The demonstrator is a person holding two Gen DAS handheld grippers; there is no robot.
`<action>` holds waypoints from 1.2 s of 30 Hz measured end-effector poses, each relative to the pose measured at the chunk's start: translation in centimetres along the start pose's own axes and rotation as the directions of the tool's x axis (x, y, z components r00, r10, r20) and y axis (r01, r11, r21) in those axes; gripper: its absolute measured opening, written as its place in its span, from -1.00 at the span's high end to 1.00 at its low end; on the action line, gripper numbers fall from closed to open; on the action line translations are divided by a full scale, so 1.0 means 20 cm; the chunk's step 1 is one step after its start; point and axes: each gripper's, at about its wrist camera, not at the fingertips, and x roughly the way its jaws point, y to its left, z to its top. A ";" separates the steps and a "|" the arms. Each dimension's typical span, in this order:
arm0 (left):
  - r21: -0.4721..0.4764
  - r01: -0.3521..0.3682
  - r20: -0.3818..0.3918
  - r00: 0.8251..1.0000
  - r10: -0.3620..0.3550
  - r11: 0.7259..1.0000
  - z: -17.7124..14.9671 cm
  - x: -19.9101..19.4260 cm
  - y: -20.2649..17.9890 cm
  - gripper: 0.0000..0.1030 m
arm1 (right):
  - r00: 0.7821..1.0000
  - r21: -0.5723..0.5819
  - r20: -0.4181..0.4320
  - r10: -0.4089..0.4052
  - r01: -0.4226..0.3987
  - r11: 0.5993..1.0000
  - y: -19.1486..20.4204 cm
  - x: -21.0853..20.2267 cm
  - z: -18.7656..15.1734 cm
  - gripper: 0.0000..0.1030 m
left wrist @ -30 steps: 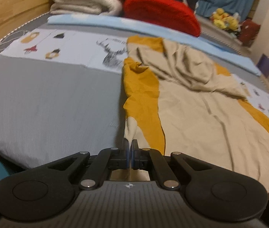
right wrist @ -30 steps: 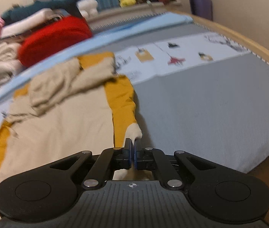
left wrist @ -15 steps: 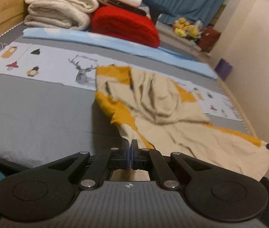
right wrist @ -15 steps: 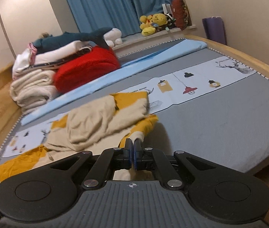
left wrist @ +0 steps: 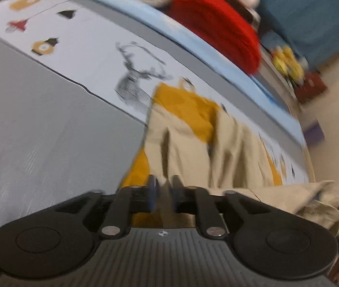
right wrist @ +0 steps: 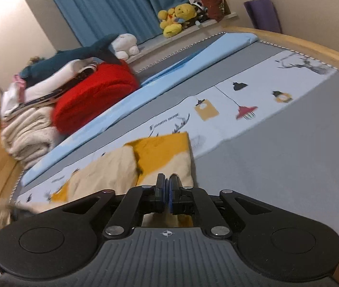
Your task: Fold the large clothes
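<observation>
Behind the garment point(right wrist: 131, 167), a red blanket point(right wrist: 93, 98); left fingers point(left wrist: 151, 189) parted, right fingers point(right wrist: 161, 186) closed.

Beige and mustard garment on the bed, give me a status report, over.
Left tool just opening, fabric edge loose between its fingers. Right tool shut on garment hem. Garment half folded on grey bed. Nothing in the way.

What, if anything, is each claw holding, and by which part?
The right claw pinches the beige-and-mustard cloth garment by its near edge. The left claw has just been opening; garment fabric lies between its parted pads, unclamped.
</observation>
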 end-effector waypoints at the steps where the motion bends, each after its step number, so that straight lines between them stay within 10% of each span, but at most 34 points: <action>1: -0.042 0.015 0.032 0.999 -0.013 0.999 0.03 0.03 0.04 0.19 | 1.000 -0.011 0.003 -0.024 0.024 1.000 0.01 0.09 0.01 0.88; 6: -0.206 -0.015 0.001 1.000 0.015 0.978 0.04 0.15 0.22 0.01 | 0.997 -0.045 0.026 -0.072 0.073 0.996 -0.03 0.33 -0.09 0.56; 11: 0.061 -0.083 -0.021 0.996 0.085 0.995 0.08 0.27 0.06 -0.02 | 0.996 -0.072 -0.072 -0.052 0.047 0.996 -0.09 0.50 -0.15 0.40; 13: 0.128 -0.094 -0.038 0.994 0.099 0.987 0.07 0.34 0.00 -0.08 | 0.992 -0.141 -0.093 -0.082 0.068 0.988 -0.08 0.56 -0.15 -0.03; 24: 0.221 -0.169 -0.033 0.983 0.180 0.961 0.02 0.61 -0.14 -0.32 | 0.958 -0.169 -0.246 -0.146 0.106 0.980 -0.15 0.73 -0.24 0.01; 28: 0.203 -0.191 -0.031 0.979 0.201 0.961 0.02 0.66 -0.14 -0.31 | 0.967 -0.200 -0.228 -0.114 0.068 0.977 -0.12 0.71 -0.25 0.45; 31: 0.222 -0.175 -0.038 0.981 0.188 0.959 0.01 0.69 -0.16 0.17 | 0.972 -0.237 -0.205 -0.116 0.066 0.969 -0.10 0.69 -0.26 0.71; 32: 0.235 -0.171 -0.040 0.982 0.185 0.957 0.01 0.68 -0.17 0.72 | 0.974 -0.241 -0.196 -0.116 0.067 0.968 -0.10 0.69 -0.26 0.74; 36: 0.274 -0.179 0.053 0.984 0.171 0.945 0.02 0.58 -0.22 0.95 | 0.986 -0.281 -0.136 -0.101 0.059 0.958 -0.06 0.64 -0.25 0.85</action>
